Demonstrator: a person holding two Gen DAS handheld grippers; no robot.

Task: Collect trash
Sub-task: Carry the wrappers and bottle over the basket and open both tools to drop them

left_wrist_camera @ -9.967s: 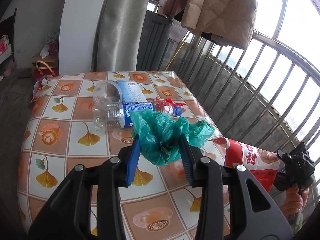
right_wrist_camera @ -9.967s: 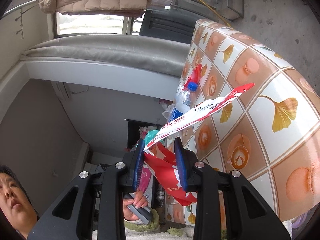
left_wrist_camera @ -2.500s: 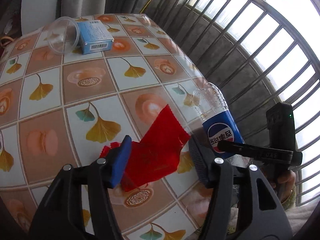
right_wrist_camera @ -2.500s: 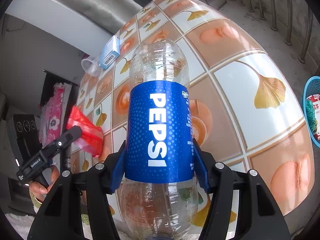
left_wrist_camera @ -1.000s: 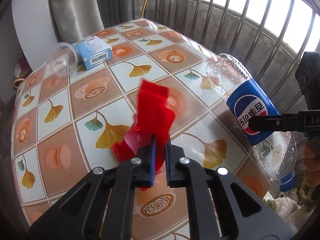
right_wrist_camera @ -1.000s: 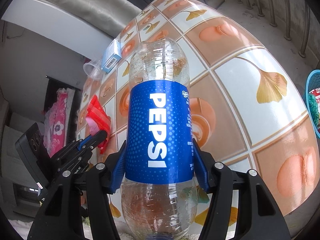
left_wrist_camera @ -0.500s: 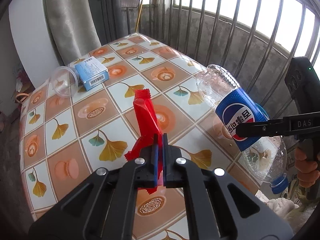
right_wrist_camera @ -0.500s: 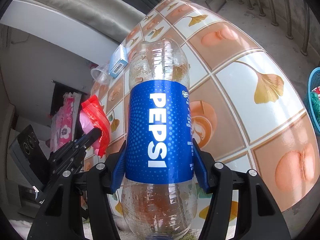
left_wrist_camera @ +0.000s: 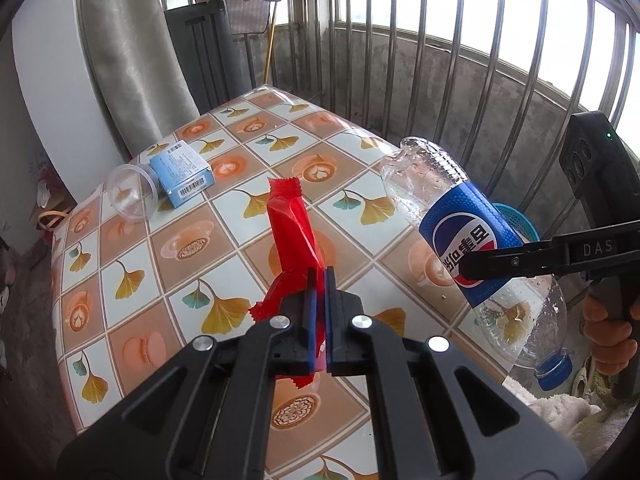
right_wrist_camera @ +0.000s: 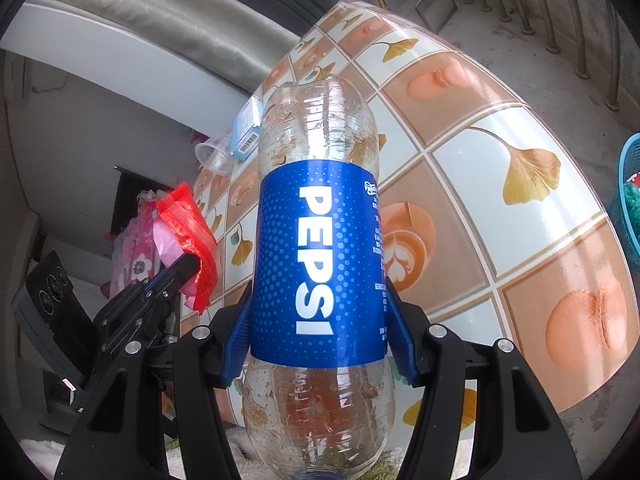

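My left gripper (left_wrist_camera: 320, 276) is shut on a red plastic wrapper (left_wrist_camera: 294, 226), which stands up from the pads above the tiled table (left_wrist_camera: 180, 216). The same red wrapper (right_wrist_camera: 188, 220) shows at the left of the right wrist view, pinched by the left gripper (right_wrist_camera: 188, 268). My right gripper (right_wrist_camera: 318, 320) is shut on an empty Pepsi bottle (right_wrist_camera: 316, 264) with a blue label, held cap toward me. From the left wrist view the Pepsi bottle (left_wrist_camera: 460, 236) hangs past the table's right edge, clamped by the right gripper (left_wrist_camera: 464, 270).
A clear plastic cup (left_wrist_camera: 132, 192) and a light blue box (left_wrist_camera: 182, 172) lie at the table's far left. A blue basket (right_wrist_camera: 630, 200) with trash sits on the floor to the right. Metal railing bars (left_wrist_camera: 440, 80) and a grey curtain (left_wrist_camera: 132, 60) border the table.
The left gripper has risen with the red wrapper, which now hangs clear of the table. The right gripper and the bottle have hardly moved.
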